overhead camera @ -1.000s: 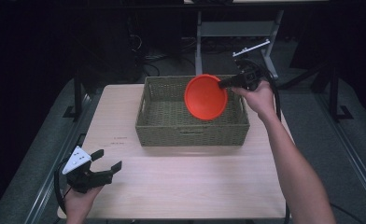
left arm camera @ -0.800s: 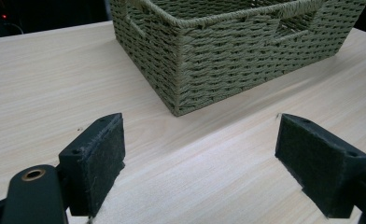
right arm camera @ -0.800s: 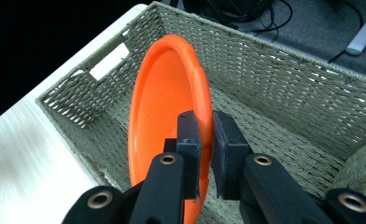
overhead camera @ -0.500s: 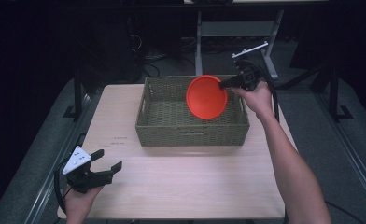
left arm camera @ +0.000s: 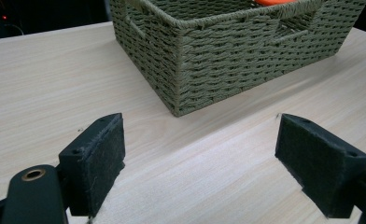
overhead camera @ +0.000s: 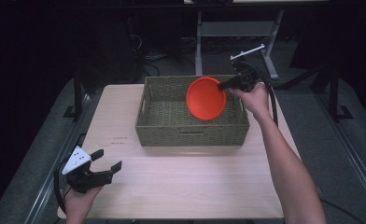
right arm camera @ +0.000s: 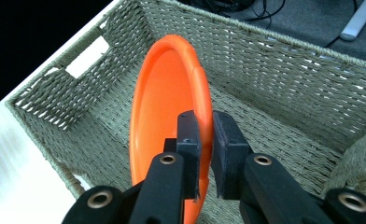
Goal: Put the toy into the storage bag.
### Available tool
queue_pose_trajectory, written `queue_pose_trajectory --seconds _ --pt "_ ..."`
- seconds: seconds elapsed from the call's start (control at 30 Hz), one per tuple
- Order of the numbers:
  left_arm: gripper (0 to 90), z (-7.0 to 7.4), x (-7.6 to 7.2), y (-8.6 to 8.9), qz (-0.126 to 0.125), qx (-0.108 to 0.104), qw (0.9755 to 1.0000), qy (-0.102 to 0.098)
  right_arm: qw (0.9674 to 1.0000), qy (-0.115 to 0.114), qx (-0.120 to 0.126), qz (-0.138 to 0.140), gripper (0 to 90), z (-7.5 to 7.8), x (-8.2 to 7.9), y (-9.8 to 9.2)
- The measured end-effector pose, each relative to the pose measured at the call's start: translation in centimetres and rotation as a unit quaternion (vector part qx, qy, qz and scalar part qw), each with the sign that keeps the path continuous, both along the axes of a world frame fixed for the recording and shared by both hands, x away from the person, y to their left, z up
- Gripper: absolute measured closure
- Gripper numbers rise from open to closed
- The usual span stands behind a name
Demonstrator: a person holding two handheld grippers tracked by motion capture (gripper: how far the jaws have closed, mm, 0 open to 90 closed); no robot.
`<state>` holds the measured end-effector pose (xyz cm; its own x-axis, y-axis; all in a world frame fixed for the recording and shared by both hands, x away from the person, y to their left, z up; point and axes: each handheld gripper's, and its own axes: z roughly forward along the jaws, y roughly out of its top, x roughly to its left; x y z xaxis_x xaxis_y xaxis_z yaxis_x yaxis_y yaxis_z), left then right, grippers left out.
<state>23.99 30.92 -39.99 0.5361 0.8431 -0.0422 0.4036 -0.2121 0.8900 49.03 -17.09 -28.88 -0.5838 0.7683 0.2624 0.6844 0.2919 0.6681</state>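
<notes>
The round orange plastic plate [overhead camera: 206, 98] stands nearly on edge over the right half of the olive woven rectangular basket [overhead camera: 190, 131], its concave face turned toward the near side and its rim running roughly left to right. The right gripper [right arm camera: 205, 135] is clamped on the plate's right rim — both pads press it. Since half a second ago the plate has barely shifted. The left gripper [overhead camera: 105, 160] rests spread wide, grasping nothing, on the pale wooden table [overhead camera: 186, 186] at its near left corner. The plate's lower rim is hidden behind the basket's near wall.
</notes>
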Motion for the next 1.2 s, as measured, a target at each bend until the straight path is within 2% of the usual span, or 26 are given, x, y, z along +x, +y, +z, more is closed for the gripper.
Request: queue_pose_trajectory --seconds 0.47,0.97,1.2 --pt "15.4 0.0 0.0 0.0 0.001 -0.001 1.0000 0.001 0.9995 0.024 0.012 -0.016 81.9 -2.3 0.8 -0.6" --pt "15.4 0.0 0.0 0.0 0.001 -0.002 1.0000 0.001 0.9986 0.045 0.022 -0.018 81.8 -4.4 1.3 -0.7" --pt "15.4 0.0 0.0 0.1 0.002 -0.005 1.0000 -0.001 0.9985 0.049 0.020 -0.016 81.8 -4.9 1.4 -0.2"
